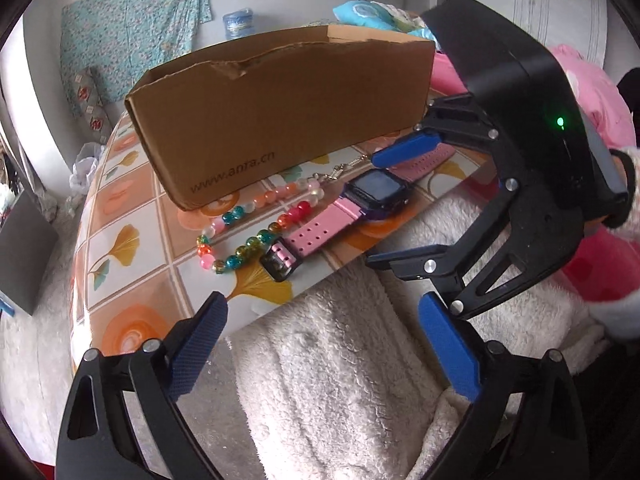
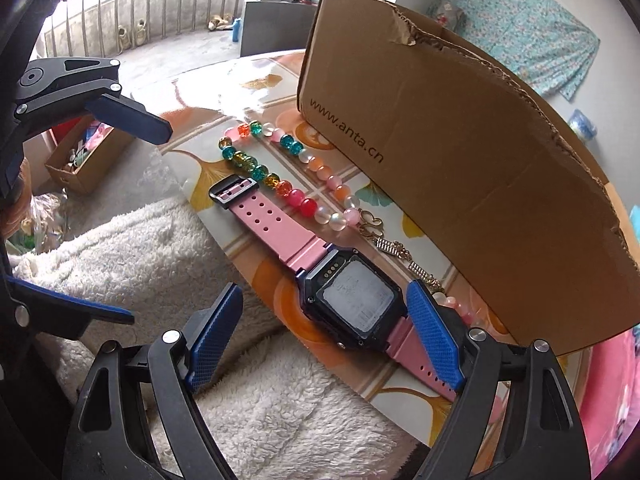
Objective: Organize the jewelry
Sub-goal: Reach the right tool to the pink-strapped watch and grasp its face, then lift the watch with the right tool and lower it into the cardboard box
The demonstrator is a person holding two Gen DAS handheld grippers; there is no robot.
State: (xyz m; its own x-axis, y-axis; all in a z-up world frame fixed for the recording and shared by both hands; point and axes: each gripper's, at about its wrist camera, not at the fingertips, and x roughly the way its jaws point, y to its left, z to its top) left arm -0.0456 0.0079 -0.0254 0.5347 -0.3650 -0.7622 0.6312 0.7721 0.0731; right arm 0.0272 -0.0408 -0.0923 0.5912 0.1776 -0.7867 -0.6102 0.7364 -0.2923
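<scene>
- I count one pink watch [image 2: 320, 276], lying flat along the table [image 1: 120, 240] edge, dark face up, one strap running toward the buckle end and the other under my right pad.
- One beaded strand [image 2: 280, 176], looped double, lies between the watch and the cardboard box [image 2: 460, 160], its gold chain end trailing beside the box wall.
- One box, open at the top, stands on the table behind both pieces.
- My left gripper [image 1: 324, 344] hangs off the table over white fleece [image 1: 320, 380], fingers spread wide, nothing held.
- My right gripper [image 2: 324, 336] is spread wide at the watch case, gripping nothing.
</scene>
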